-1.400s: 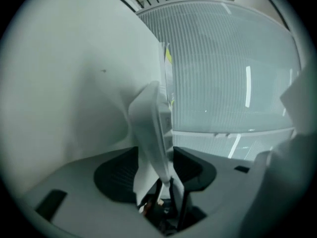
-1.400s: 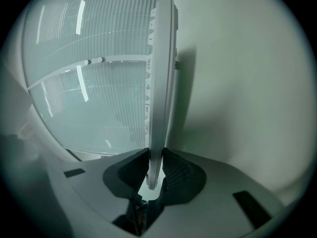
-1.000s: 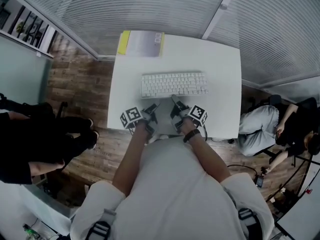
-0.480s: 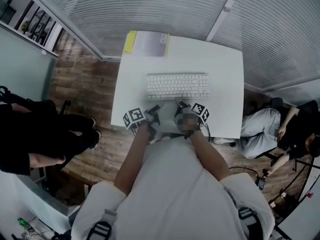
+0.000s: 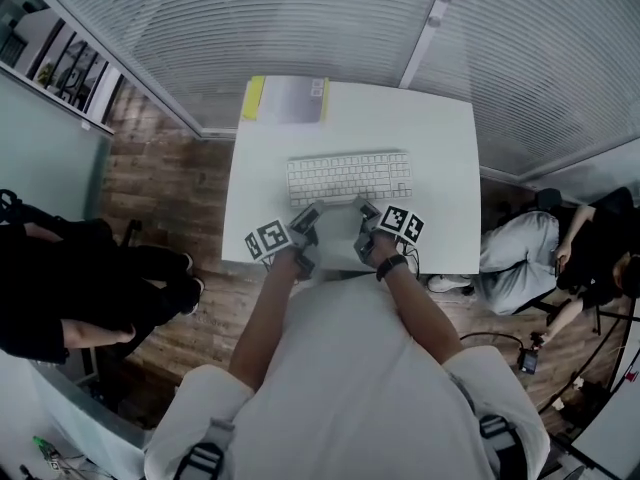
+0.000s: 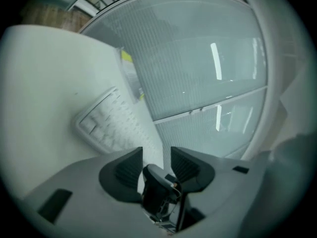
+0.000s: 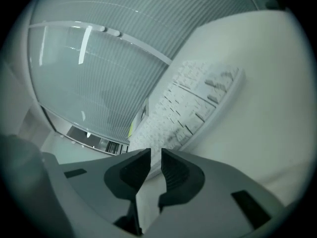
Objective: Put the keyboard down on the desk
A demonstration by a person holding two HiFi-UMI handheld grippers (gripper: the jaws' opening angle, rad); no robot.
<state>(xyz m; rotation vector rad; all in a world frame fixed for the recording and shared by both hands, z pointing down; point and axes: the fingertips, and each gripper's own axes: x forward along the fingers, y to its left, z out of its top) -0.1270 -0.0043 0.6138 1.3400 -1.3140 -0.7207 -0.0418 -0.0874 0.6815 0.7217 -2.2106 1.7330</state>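
Here, the white keyboard lies flat on the white tabletop, just ahead of both pairs of my jaws; neither pair holds it. My left gripper points at the keyboard's near edge, left of its middle. Its jaws stand wide and are closing, with nothing between them. My right gripper points at the same edge, right of the middle. Its jaws stand a narrow gap apart and are closing, likewise empty. Beyond the keyboard, farthest from my jaws, a yellow-edged pad lies at the tabletop's far edge.
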